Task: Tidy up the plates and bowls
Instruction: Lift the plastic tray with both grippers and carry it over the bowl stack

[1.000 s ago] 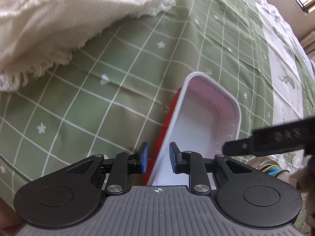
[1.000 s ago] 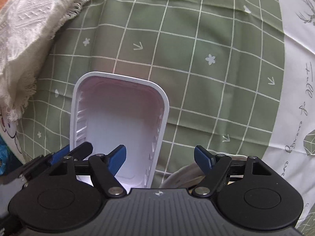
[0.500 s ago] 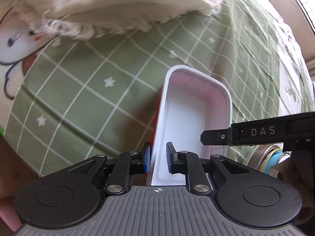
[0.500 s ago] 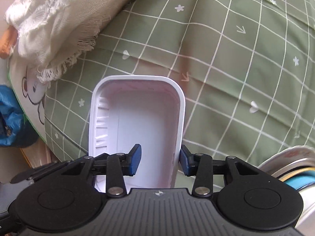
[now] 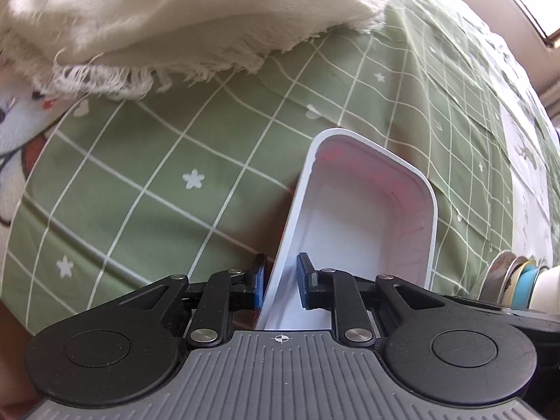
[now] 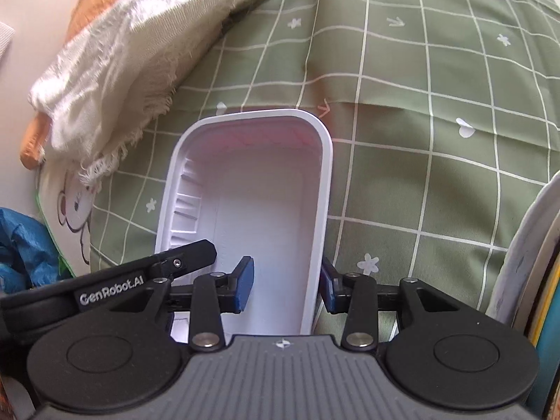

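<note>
A white rectangular tray [image 5: 367, 231] with a red outside sits on the green checked tablecloth [image 5: 140, 175]. My left gripper [image 5: 280, 283] grips the tray's left wall between its blue pads, and its jaws are opening slightly. In the right wrist view the same tray [image 6: 266, 203] lies straight ahead. My right gripper [image 6: 285, 285] straddles the tray's right wall, one pad inside and one against the outer rim. Its jaws are closing, with a gap still between the inner pad and the wall. One finger of the left gripper [image 6: 185, 257] shows at the tray's left wall.
A fringed cream cloth [image 5: 175, 17] lies bunched beyond the tray, to its left [image 6: 122, 63]. Stacked plates and bowls [image 5: 518, 280] stand at the right, close to my right gripper [image 6: 525, 245]. A blue bag [image 6: 21, 245] lies past the table's left edge.
The right gripper's jaws have narrowed from wide open to close around the tray's right wall. Both grippers and the tray have shifted toward the fringed cloth and the table's edge.
</note>
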Demonstrator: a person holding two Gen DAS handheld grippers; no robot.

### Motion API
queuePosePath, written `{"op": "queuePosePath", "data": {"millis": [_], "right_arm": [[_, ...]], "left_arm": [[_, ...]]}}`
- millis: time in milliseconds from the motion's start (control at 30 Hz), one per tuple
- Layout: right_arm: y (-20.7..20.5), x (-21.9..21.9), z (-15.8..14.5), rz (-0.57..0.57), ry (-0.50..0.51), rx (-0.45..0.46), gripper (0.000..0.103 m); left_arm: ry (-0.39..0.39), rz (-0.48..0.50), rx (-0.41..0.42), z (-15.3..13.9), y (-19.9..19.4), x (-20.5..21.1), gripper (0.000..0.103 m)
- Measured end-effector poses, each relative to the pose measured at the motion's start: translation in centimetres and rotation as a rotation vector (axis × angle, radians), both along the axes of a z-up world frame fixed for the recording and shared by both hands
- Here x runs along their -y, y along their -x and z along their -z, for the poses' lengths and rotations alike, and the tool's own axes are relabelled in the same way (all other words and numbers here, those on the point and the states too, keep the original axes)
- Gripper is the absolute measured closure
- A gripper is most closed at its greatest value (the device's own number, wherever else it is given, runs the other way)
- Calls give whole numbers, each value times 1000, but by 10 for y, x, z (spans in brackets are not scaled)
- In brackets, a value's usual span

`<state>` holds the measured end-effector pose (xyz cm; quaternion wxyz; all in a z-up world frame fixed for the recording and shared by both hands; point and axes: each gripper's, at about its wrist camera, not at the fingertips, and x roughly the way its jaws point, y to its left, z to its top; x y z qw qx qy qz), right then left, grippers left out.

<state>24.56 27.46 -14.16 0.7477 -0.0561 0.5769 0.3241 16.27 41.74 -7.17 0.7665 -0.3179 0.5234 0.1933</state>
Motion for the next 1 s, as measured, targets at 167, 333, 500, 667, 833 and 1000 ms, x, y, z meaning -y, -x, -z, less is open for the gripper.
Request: {"op": "queuePosePath", "data": {"millis": [167, 333, 500, 667, 833, 1000], "right_arm": [[-1, 19, 1, -4, -102, 39, 72], [15, 29, -17, -52, -165, 142, 72], [56, 53, -63, -75, -237, 243, 74], [109, 104, -144, -58, -300, 371, 74], [148, 172, -221, -21, -351, 508, 74], [160, 236, -265, 30, -374, 576, 74]], "left_arm": [[-64, 32, 57, -1, -2, 6, 80], [-187, 86, 114, -20, 11, 33, 78], [-278, 91, 261, -76, 48, 59, 79], [-330, 143, 382, -158, 88, 104, 79], [-314, 191, 508, -227, 98, 155, 79], [-289, 293, 576, -271, 85, 207, 79]]}}
